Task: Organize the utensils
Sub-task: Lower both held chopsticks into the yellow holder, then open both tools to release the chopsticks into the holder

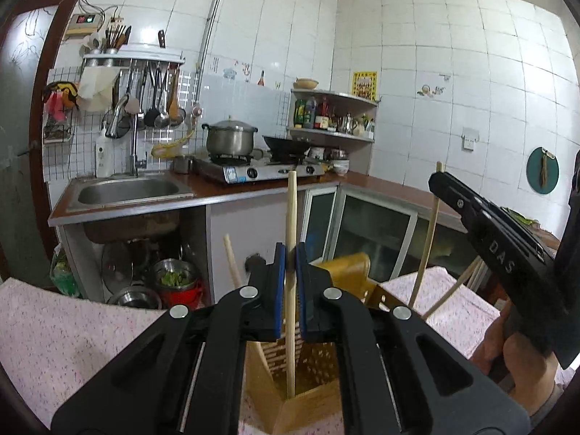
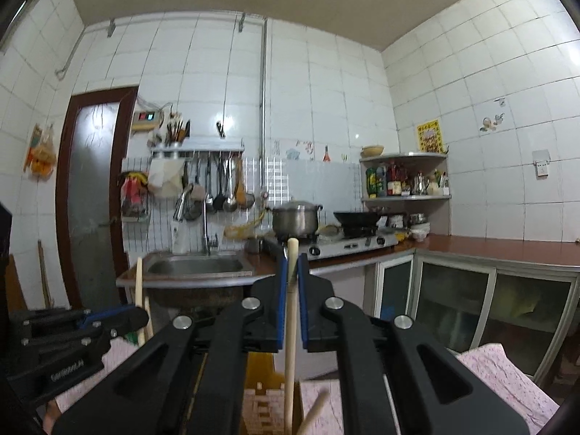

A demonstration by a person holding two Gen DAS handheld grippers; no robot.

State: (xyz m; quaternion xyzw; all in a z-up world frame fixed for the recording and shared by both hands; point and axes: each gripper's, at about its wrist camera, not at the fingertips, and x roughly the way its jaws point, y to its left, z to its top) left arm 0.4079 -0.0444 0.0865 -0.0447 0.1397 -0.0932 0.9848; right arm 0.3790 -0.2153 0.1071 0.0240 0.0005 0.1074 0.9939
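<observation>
My left hand-held gripper [image 1: 290,253] pinches one chopstick [image 1: 291,217] upright, long axis vertical, its lower end already inside the wooden holder [image 1: 311,398] directly beneath. My right hand-held gripper [image 2: 292,264] pinches a second chopstick [image 2: 291,326] the same way, its tip just over the holder's mouth. I judge both go straight down.
</observation>
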